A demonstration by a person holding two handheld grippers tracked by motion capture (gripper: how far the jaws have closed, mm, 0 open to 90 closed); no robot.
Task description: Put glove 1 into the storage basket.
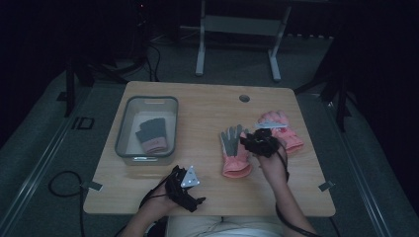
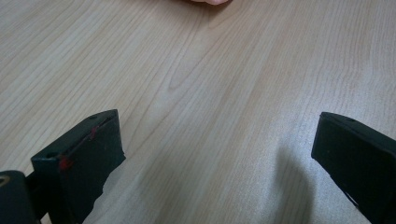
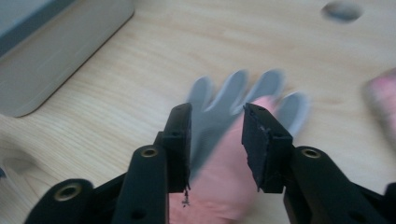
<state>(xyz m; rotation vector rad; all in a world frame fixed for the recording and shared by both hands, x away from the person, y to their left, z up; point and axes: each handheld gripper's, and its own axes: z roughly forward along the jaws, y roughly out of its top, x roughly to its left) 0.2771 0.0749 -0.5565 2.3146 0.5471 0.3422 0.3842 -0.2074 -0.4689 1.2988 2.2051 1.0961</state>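
The letters "ID" stand in dark print on the grey floor (image 1: 83, 123) just left of the desk (image 1: 207, 106).

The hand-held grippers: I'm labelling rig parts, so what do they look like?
Both are black. The left hand-held gripper carries a grey three-cornered plate with white dots and trails a black cable; one blocky jaw shows red scuffs. The right hand-held gripper has brass-ringed holes in its arms.

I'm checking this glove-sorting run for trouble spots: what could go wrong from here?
1. The right tool hangs open over the pink-and-grey glove, its jaws apart and nothing between them; a shallow pinch might catch only one layer, and the glove could slip.
2. The second pink glove lies just beside it; the hand could drag it.
3. The bin already holds a grey glove; a careless drop might drape over the rim.
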